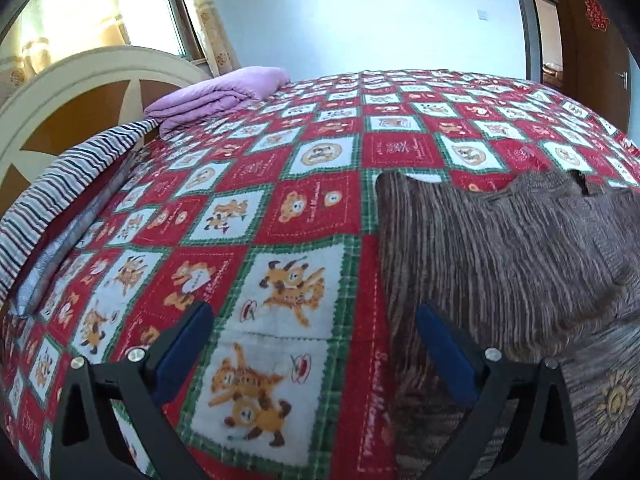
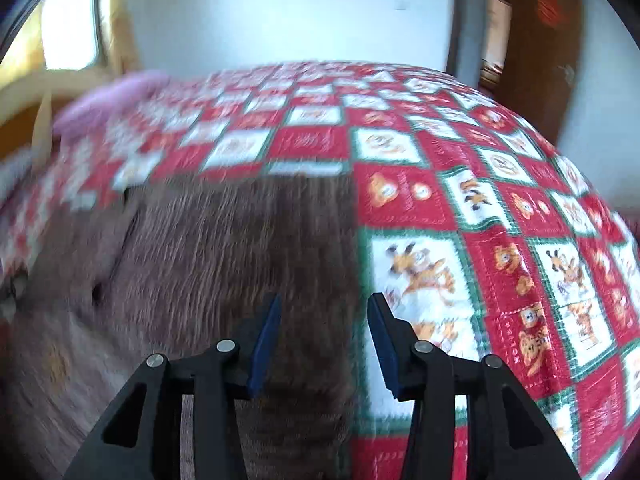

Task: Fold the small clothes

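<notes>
While the brown striped garment (image 1: 500,248) lies spread on the bed (image 1: 280,184), partly doubled over with one thick fold along its right side in the left wrist view, the task appears to be in its early-to-middle stage: one fold seems made, and further folds and squaring-up remain. Left: the left gripper (image 1: 314,344) hovers with its fingers spread wide, holding nothing, straddling the garment's left edge. Right: the right gripper (image 2: 322,344) hovers with fingers apart and empty over the garment's right edge (image 2: 352,260); this view is motion-blurred. Writing: the bedspread's red squares carry cursive script, seemingly "Sweet Memories" (image 1: 370,412), not fully legible. A gold sun emblem (image 1: 614,404) marks the garment; no brand is readable.
</notes>
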`<state>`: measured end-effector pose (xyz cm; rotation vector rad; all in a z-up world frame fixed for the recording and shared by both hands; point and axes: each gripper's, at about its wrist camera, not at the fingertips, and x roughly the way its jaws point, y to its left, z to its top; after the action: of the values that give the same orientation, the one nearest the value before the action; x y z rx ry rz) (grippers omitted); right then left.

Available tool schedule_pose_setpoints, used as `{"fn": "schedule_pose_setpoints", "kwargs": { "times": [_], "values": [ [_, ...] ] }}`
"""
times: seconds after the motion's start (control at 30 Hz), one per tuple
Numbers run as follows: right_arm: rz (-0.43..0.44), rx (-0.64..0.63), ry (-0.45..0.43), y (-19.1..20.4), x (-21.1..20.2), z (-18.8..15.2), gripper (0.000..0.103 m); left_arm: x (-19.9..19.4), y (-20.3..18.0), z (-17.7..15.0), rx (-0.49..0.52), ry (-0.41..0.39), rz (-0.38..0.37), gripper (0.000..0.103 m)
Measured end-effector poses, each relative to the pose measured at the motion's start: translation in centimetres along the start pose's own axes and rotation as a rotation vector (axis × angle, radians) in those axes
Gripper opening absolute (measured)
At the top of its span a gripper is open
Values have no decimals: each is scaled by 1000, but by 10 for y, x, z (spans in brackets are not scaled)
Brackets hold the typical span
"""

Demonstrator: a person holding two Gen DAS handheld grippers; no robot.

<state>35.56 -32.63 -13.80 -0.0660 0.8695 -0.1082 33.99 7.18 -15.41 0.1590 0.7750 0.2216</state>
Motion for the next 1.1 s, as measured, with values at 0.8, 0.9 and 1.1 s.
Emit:
{"fn": "schedule_pose_setpoints", "kwargs": {
  "times": [0.8,0.9,1.1],
  "values": [
    [18,80,3,-28,-7,-30,49,2,1,-19,8,71,14,103],
    [0,66,17,-24,-11,-27,49,1,1,-18,10,71,13,103],
    [38,57,26,-22,-25,-31,54,-13,3,-20,13,56,-11,103]
  ]
}}
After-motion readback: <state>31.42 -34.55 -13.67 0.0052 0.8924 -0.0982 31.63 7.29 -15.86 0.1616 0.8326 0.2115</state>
